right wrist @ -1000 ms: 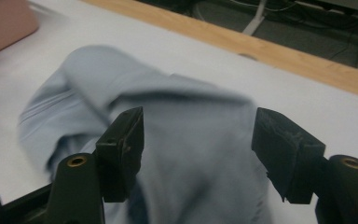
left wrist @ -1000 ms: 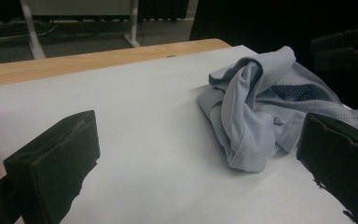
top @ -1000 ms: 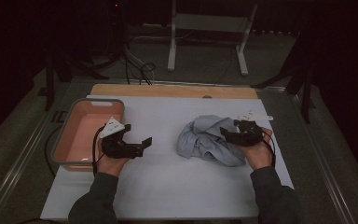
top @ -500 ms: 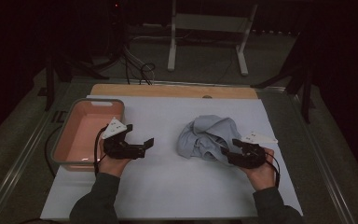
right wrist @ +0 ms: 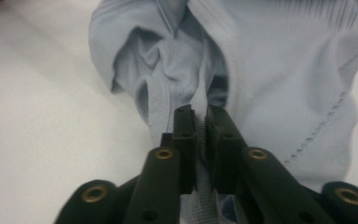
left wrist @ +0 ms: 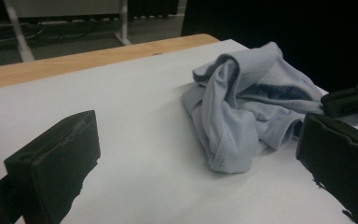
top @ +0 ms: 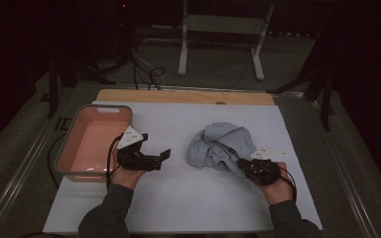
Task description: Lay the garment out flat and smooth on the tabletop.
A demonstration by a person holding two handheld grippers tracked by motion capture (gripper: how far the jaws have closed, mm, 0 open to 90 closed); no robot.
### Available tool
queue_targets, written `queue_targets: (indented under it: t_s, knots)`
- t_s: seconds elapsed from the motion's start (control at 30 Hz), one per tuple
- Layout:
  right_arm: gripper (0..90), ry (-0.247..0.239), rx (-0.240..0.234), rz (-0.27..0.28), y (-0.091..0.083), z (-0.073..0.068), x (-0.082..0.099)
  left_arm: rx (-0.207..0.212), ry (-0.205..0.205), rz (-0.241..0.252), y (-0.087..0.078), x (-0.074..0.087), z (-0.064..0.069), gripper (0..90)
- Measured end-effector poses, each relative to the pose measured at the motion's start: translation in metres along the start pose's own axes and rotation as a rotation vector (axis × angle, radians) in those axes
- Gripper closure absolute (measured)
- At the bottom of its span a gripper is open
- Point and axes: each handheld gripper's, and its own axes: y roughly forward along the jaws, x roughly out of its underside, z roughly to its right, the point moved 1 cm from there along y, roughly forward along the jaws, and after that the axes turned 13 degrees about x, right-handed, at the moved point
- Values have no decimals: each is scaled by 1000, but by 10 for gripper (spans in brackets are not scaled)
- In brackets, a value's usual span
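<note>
Where nothing lies inside, pink tub [top: 95,141].

A crumpled pale-blue garment [top: 222,146] lies bunched on the white table [top: 178,208].

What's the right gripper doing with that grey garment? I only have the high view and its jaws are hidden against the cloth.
Observer: The right gripper has just closed its jaws on a fold at the edge of the crumpled grey garment; cloth is pinched between the pads.
Operator: And the left one, is it holding anything?
Observer: No. The left gripper has its jaws wide apart with bare white table cover between them, pointing toward the garment.
Operator: Anything in the pink tub?
Observer: That one your own view answers: the pink tub looks bare inside.
</note>
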Motion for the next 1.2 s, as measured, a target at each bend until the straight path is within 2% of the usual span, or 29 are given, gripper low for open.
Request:
queue_targets:
  t_s: [0.13, 0.33, 0.47, 0.67, 0.7, 0.93, 1.07, 1.2]
  knots:
    - [884, 8, 25, 63, -8, 4, -7, 16, 20, -30, 12, -1, 7, 29]
    - [887, 28, 30, 78, -12, 12, -10, 33, 23, -38, 28, -1, 11, 33]
    - [889, 48, 46, 113, -15, 16, -15, 36, 16, -49, 38, 1, 11, 47]
    - [892, 71, 62, 151, -18, 21, -25, 64, 17, -68, 48, 2, 14, 92]
    - [893, 68, 69, 167, -18, 22, -31, 76, 20, -71, 52, 1, 15, 104]
    - [894, 94, 94, 194, -15, 31, -43, 93, 41, -96, 62, 1, 18, 146]
    - [895, 108, 99, 204, -15, 36, -47, 98, 36, -100, 65, 2, 18, 158]
    - [895, 128, 135, 209, -19, 49, -44, 112, 40, -103, 72, 2, 22, 164]
